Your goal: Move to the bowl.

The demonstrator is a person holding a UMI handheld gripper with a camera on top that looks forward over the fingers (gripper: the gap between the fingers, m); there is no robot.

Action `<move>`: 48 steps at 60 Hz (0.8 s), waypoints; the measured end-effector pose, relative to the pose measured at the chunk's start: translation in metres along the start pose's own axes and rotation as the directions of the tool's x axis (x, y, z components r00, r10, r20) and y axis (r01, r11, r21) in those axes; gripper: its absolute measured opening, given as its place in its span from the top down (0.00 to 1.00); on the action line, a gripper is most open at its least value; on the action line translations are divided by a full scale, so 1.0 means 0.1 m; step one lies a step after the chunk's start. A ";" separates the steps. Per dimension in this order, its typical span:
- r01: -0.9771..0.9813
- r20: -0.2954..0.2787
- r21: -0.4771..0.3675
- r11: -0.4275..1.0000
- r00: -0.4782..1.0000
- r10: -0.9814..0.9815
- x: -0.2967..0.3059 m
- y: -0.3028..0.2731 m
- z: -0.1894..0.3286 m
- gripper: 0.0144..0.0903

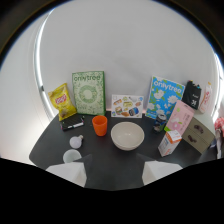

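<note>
Currently: dark matte counter (55,145), rounded edge. Green glossy box (88,92) upright at the back wall. White smooth round bowl (127,135) mid-counter, beyond the tool (114,173), fingers spread, holding nothing. Orange plastic cup (100,125) just beside the bowl.

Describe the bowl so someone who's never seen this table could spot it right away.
On the dark round table, look just ahead of the open gripper, near the middle. The bowl sits right beside an orange cup. It is the only wide, white, empty dish; everything around it is a box, bag or card.
</note>
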 end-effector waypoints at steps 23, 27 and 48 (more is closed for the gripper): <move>0.001 0.026 0.012 1.000 1.000 -0.001 -0.07 0.20 -0.22 0.08; 0.001 0.021 0.009 1.000 1.000 -0.001 -0.01 0.33 -0.22 0.08; 0.009 -0.054 -0.039 0.999 0.998 -0.012 0.42 0.79 0.27 0.08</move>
